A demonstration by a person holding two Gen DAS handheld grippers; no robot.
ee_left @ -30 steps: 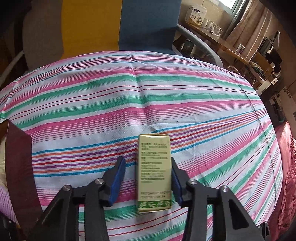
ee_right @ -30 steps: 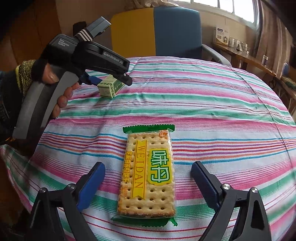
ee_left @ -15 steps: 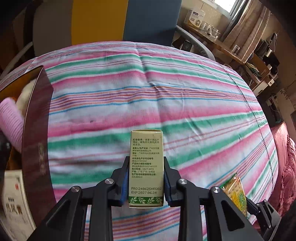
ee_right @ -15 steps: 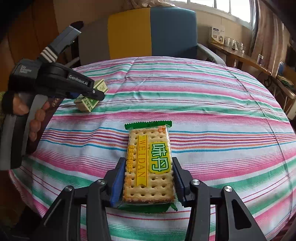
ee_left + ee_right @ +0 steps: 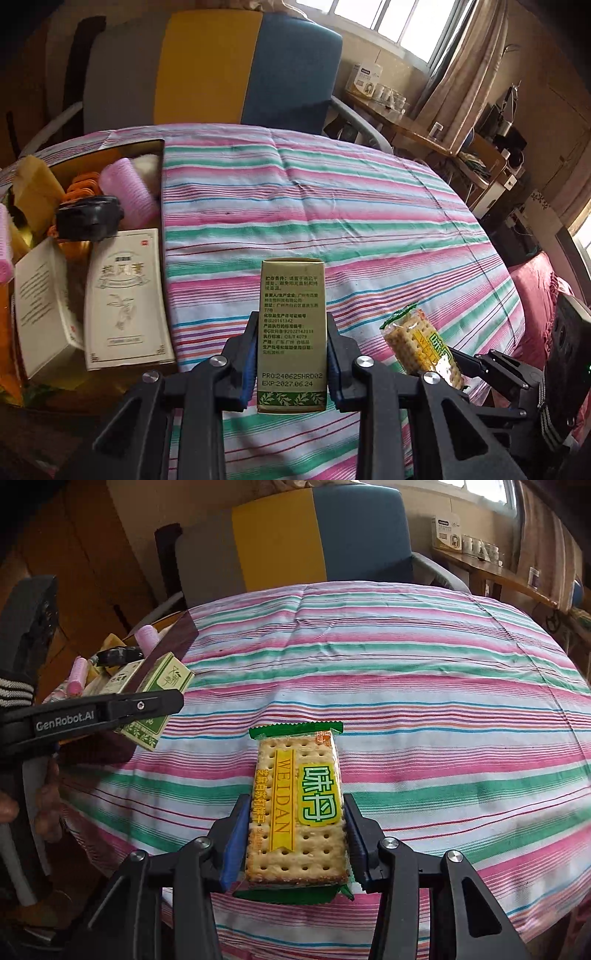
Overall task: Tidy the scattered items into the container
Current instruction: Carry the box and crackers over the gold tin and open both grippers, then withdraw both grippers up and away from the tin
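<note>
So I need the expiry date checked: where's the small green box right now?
The small green box is clamped in the left gripper, bottom centre of its view, above the striped cloth, right of the container.

Tablecloth (image 5: pixel 369 206) is woven cotton-looking cloth, matt, a bit creased. The little green box (image 5: pixel 292 332) looks like matt cardboard, while the cracker pack (image 5: pixel 300 805) is shiny clear plastic film. The gripper fingers (image 5: pixel 236 842) are matt black plastic with blue rubbery-looking pads and shiny metal screws. The container (image 5: pixel 161 192) wall looks glossy, maybe lacquered card.
</note>
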